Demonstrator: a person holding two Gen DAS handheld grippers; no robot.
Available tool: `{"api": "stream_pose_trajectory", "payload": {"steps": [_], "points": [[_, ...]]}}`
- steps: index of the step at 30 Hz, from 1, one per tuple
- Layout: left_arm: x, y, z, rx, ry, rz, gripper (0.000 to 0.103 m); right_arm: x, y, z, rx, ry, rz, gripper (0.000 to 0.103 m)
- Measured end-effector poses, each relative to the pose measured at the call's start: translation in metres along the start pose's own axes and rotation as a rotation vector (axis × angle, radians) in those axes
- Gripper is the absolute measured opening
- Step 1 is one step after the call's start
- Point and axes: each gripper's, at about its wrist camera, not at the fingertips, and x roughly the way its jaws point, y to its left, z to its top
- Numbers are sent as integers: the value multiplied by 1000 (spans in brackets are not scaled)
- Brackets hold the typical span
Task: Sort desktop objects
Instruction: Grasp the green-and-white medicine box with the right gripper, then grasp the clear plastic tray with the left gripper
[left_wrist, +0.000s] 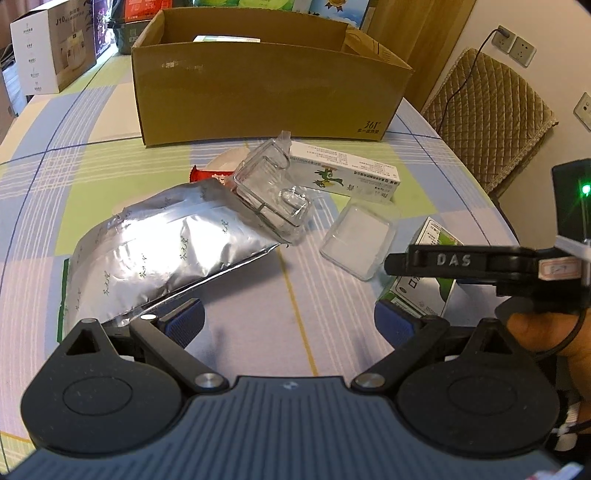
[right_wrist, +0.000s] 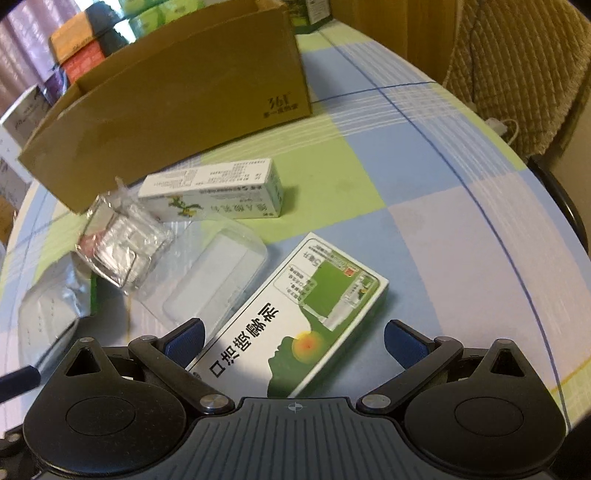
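My left gripper is open low over the checked tablecloth, nothing between its fingers. A silver foil bag lies just left of it, with a clear plastic blister shell resting on the bag's far end. A small clear tray and a long white-and-green box lie ahead to the right. My right gripper is open, its fingers on either side of the near end of a flat green-and-white medicine box. The open cardboard box stands behind.
A red packet peeks out behind the foil bag. Stacked retail boxes line the far left edge. A padded chair stands at the table's right rim. A hand holds the right gripper close to my left one.
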Motion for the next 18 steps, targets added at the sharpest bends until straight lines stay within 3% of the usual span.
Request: {"api": "stream_pose_trajectory", "payload": {"steps": [5,9,18], "points": [[-1,-3,2,29,-8,-4,96,-7,-8,-9,-87,14,0,95],[3,-14,5,93,-7,6,96,-15,-20,-11,-168,10,-24,55],[31,-56,24,323,-9,-49,90,-21,-48,-6,-185,-3,-25,54]]}}
